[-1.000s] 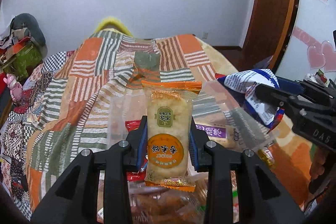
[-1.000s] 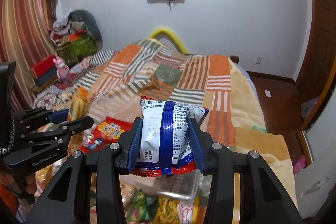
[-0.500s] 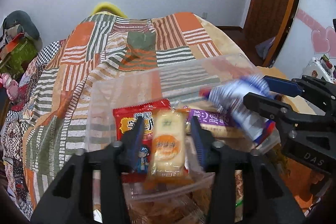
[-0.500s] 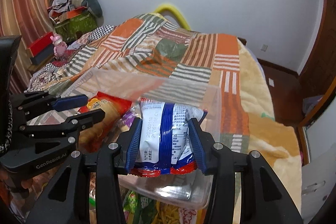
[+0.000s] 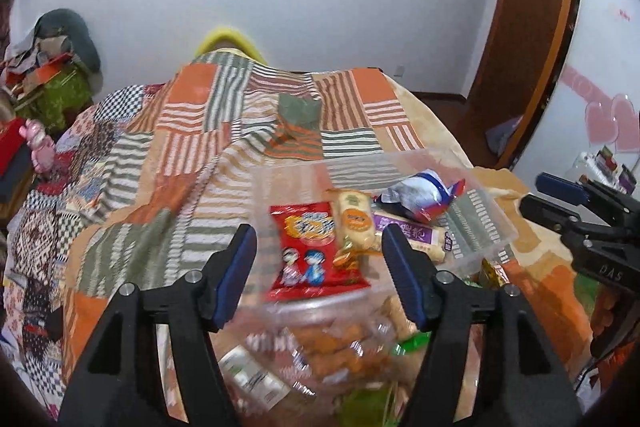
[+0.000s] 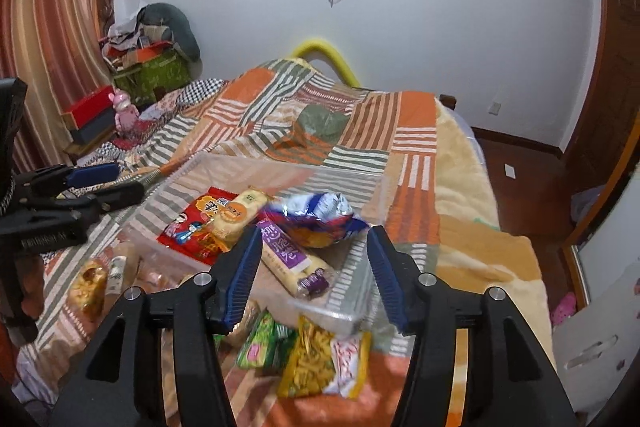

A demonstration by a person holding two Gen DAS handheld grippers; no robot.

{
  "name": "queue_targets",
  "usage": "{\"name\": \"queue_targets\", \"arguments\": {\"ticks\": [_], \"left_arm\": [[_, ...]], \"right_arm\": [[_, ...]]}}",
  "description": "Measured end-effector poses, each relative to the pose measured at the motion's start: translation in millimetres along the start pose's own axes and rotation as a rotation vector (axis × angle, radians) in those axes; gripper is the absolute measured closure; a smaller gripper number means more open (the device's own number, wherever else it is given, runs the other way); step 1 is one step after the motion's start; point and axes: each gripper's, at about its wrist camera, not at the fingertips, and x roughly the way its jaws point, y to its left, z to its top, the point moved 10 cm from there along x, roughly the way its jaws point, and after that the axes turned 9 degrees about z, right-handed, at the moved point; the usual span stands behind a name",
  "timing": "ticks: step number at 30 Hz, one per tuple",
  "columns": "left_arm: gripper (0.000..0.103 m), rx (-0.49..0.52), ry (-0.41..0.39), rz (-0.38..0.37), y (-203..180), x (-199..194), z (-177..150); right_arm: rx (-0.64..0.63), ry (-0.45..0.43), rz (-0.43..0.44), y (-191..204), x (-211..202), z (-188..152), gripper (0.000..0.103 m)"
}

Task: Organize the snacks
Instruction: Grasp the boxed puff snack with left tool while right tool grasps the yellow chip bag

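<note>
A clear plastic bin (image 5: pixel 486 223) (image 6: pixel 352 291) sits on the patchwork bed. In it lie a red snack bag (image 5: pixel 314 247) (image 6: pixel 192 227), a yellow rice-cracker pack (image 5: pixel 354 221) (image 6: pixel 236 215), a purple-label pack (image 5: pixel 412 233) (image 6: pixel 292 259) and a blue-white bag (image 5: pixel 420 193) (image 6: pixel 320 215). My left gripper (image 5: pixel 320 275) is open and empty just before the bin. My right gripper (image 6: pixel 314 275) is open and empty above the bin's near edge; it also shows in the left wrist view (image 5: pixel 576 211).
Loose snacks lie in front of the bin: green packs (image 6: pixel 266 341), a yellow noodle bag (image 6: pixel 310 363), an orange snack bag (image 5: pixel 340 347) and a small yellow pack (image 6: pixel 88 283). The bed edge drops off at right. Boxes and clutter (image 6: pixel 152 63) stand at far left.
Both grippers opened and let go: the yellow rice-cracker pack and the blue-white bag now lie in the bin. Both grippers pulled back slightly.
</note>
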Motion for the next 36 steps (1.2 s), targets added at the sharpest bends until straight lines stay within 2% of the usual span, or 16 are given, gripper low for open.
{"name": "queue_targets", "arguments": {"ticks": [7, 13, 16, 18, 21, 28, 34, 36], "left_arm": [[0.035, -0.01, 0.022, 0.085, 48, -20, -31], [0.035, -0.018, 0.126, 0.146, 84, -8, -87], [0.035, -0.047, 0.176, 0.148, 93, -2, -112], [0.035, -0.07, 0.215, 0.141, 98, 5, -131], [0.035, -0.083, 0.26, 0.132, 99, 12, -154], [0.035, -0.086, 0.286, 0.145, 98, 26, -174], [0.035, -0.065, 0.26, 0.163, 96, 33, -173], [0.04, -0.059, 0.257, 0.168, 94, 35, -173]], "right_arm": [[0.008, 0.027, -0.026, -7, -15, -24, 0.052], [0.032, 0.069, -0.041, -15, -13, -48, 0.051], [0.057, 0.079, -0.046, -16, -13, -61, 0.041], [0.076, 0.088, -0.044, -18, -10, -69, 0.029], [0.094, 0.104, -0.027, -18, -5, -76, 0.025], [0.106, 0.185, 0.0, -19, 23, -83, 0.024], [0.133, 0.223, -0.025, -28, 40, -97, 0.025], [0.167, 0.223, -0.008, -32, 40, -99, 0.028]]}}
